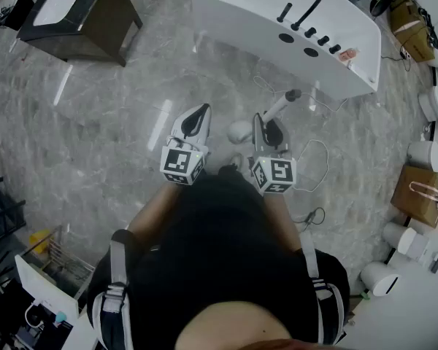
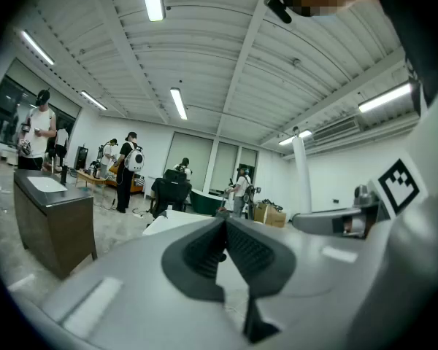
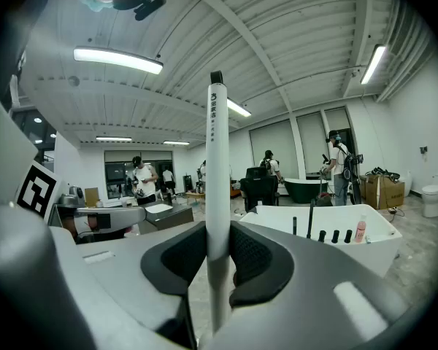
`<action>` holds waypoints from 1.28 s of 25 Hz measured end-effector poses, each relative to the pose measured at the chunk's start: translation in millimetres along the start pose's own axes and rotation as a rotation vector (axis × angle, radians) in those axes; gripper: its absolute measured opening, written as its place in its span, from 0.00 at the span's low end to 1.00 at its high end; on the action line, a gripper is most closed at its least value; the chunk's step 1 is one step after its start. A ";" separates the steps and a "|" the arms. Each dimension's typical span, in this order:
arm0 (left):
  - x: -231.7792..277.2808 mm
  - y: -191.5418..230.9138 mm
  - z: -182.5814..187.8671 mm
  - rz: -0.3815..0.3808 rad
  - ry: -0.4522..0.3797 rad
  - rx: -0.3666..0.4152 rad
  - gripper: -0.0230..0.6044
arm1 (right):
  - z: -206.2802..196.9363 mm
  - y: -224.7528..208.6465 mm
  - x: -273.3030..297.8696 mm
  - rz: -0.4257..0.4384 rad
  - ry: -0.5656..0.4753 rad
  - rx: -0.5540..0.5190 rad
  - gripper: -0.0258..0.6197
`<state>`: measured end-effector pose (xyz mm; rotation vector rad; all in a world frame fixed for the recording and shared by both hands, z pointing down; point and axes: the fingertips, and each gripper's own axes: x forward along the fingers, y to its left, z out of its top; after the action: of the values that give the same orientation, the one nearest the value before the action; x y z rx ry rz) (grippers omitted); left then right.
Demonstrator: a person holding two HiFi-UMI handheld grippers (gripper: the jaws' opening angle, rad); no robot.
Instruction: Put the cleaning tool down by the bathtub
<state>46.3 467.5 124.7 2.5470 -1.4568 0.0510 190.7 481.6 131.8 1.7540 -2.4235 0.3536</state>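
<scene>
The cleaning tool has a long white handle [image 1: 279,106] and a round pale head [image 1: 240,130] low near the floor. My right gripper [image 1: 271,126] is shut on that handle. In the right gripper view the handle [image 3: 217,144] rises upright between the dark pads [image 3: 257,257], with my right gripper [image 3: 217,232] clamped round it. The white bathtub [image 1: 237,17] stands ahead, black taps on its rim; the same bathtub [image 3: 328,243] shows a short way beyond the jaws. My left gripper [image 1: 197,117] is beside the right one, shut and empty, its tips meeting in its own view [image 2: 224,223].
A dark cabinet [image 1: 84,13] with a white top stands at the far left. A thin cable [image 1: 315,168] loops over the marble floor to the right. White fixtures [image 1: 427,155] and a brown paper bag [image 1: 420,195] line the right side. Several people stand in the background.
</scene>
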 end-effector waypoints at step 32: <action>-28.5 57.2 6.9 -0.037 -0.031 -0.025 0.05 | 1.1 50.3 27.3 -0.037 -0.031 0.016 0.18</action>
<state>-17.7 462.3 123.5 2.5646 -1.4123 -0.0121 134.4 471.1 131.6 1.8219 -2.4127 0.3450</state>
